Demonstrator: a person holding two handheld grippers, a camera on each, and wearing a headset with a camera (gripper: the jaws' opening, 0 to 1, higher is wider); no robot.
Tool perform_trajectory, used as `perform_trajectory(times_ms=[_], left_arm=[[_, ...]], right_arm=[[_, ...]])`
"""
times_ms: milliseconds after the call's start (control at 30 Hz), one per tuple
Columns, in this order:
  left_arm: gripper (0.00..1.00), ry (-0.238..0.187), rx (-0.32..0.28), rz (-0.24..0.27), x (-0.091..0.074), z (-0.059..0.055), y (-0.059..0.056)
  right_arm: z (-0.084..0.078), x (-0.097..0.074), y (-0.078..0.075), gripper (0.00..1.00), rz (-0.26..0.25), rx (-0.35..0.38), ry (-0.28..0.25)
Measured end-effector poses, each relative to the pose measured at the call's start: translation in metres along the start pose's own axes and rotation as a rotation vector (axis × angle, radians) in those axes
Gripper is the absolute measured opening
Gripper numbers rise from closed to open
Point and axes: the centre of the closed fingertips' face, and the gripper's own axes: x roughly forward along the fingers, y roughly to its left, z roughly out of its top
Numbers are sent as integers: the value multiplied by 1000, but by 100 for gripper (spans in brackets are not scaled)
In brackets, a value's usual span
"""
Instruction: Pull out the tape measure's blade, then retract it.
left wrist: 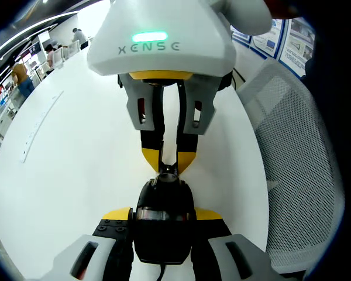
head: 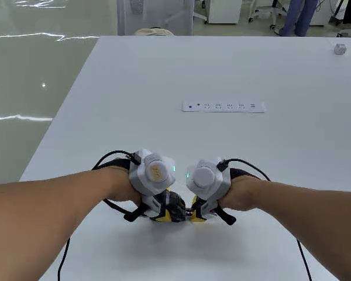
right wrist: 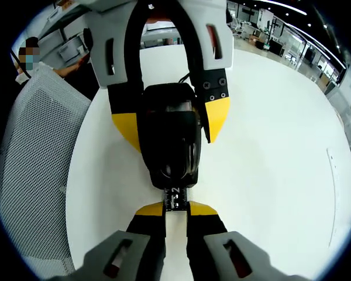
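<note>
left tongs (left wrist: 162,215) clamp the black tape measure (left wrist: 164,237); right tongs (right wrist: 175,209) pinch its blade tip (right wrist: 174,196) just ahead. head view adds a power strip (head: 223,106) well beyond, on the counter (head: 164,76).

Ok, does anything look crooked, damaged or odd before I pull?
Nothing stands out. The left gripper holds the tape measure squarely, and the right gripper pinches the blade tip in line with the case. The power strip lies flat on the table.

The left gripper (left wrist: 162,214) is clamping the tape measure (left wrist: 164,231); just beyond it, the right gripper (left wrist: 168,161) is pinching its blade tip (left wrist: 168,171).
</note>
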Motion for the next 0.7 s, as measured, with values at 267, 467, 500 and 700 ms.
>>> perform_trajectory(times_ms=[267, 467, 500, 700], left_arm=[[34, 5, 3, 3, 0, 0, 0], [34, 10, 2, 4, 0, -1, 0], [34, 10, 2, 5, 0, -1, 0], [34, 12, -1, 4, 0, 0, 0]], right_arm=[[-3, -2, 0, 11, -1, 7, 8], [-6, -3, 0, 11, -3, 12, 11], [-6, -3, 0, 11, -2, 13, 12], [-9, -5, -1, 11, -4, 14, 20]])
